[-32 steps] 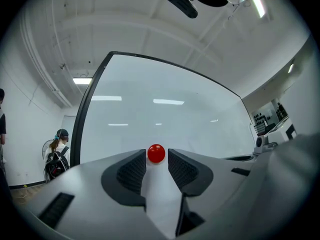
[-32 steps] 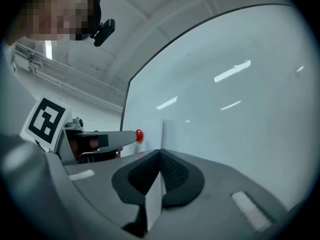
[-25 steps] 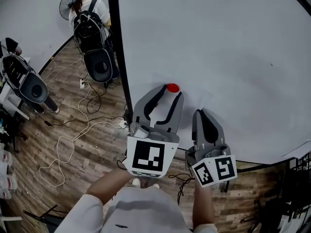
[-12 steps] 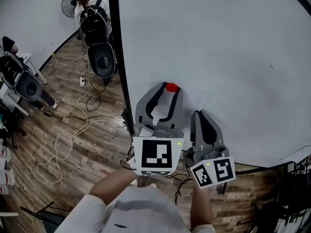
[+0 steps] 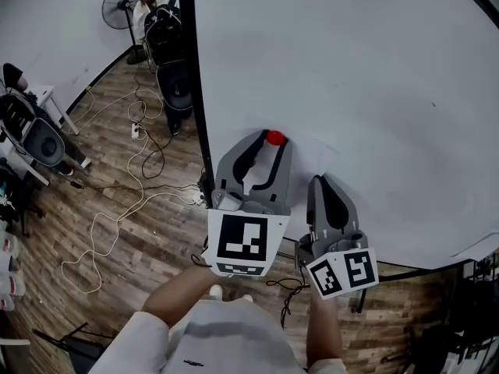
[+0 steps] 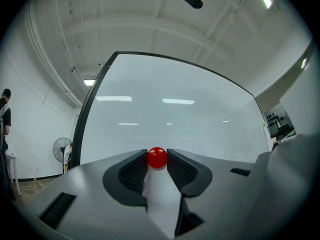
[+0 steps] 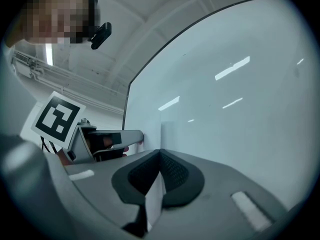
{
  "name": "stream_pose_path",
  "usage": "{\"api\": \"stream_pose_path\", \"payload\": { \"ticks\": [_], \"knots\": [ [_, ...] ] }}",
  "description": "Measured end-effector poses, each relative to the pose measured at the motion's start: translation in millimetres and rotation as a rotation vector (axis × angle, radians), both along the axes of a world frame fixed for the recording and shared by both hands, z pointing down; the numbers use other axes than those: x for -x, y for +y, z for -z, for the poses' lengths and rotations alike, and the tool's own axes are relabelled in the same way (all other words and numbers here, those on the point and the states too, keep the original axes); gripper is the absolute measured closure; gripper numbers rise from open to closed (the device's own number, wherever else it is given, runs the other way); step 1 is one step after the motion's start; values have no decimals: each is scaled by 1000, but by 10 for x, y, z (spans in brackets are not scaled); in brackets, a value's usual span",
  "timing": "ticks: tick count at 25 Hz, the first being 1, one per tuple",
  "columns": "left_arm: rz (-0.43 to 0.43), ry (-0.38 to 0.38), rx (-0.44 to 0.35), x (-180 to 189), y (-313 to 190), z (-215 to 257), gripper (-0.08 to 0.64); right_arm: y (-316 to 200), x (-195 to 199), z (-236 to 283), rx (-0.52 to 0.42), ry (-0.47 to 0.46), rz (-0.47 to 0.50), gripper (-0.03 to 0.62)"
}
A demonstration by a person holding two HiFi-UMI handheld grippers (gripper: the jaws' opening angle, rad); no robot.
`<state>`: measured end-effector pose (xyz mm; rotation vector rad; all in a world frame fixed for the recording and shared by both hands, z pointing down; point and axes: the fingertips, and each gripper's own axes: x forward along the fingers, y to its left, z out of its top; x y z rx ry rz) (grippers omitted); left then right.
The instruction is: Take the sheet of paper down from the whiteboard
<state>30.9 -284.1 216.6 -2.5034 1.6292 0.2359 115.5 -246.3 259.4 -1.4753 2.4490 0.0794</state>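
A red round magnet (image 6: 157,157) pins a white sheet of paper (image 6: 161,196) to the whiteboard (image 5: 351,68). My left gripper (image 5: 269,136) reaches up to the board, and its jaws have just been closing. The magnet sits between its ribbed pads (image 6: 135,170) and touches both. My right gripper (image 5: 321,179), just to the right and lower, is shut on the paper's edge (image 7: 156,196), which runs up from its pads along the board. The right gripper view also shows the left gripper (image 7: 107,141) at the board.
The whiteboard's black frame post (image 5: 195,84) stands left of the grippers. A person with a backpack (image 5: 160,10) and a fan (image 5: 123,6) are at the far left. Cables (image 5: 132,185) cross the wooden floor, with black chairs (image 5: 35,135) on the left.
The left gripper's jaws have narrowed around the red magnet, and it has shifted slightly. The right gripper has stayed put. The person at the back has moved farther away.
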Motion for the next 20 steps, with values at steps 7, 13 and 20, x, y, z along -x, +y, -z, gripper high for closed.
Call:
{"api": "stream_pose_path", "payload": {
  "ticks": [7,13,20],
  "knots": [
    [-18,6,1,13,67,-27,436,24,-142,-8,-6,-12,-36,583],
    [-45,19,35,150,217,-92,436,113,-127,-12,-14,-16,-60,583],
    [-82,2,73,188,383,-259,436,286,-298,-77,-7,3,-143,583]
  ]
}}
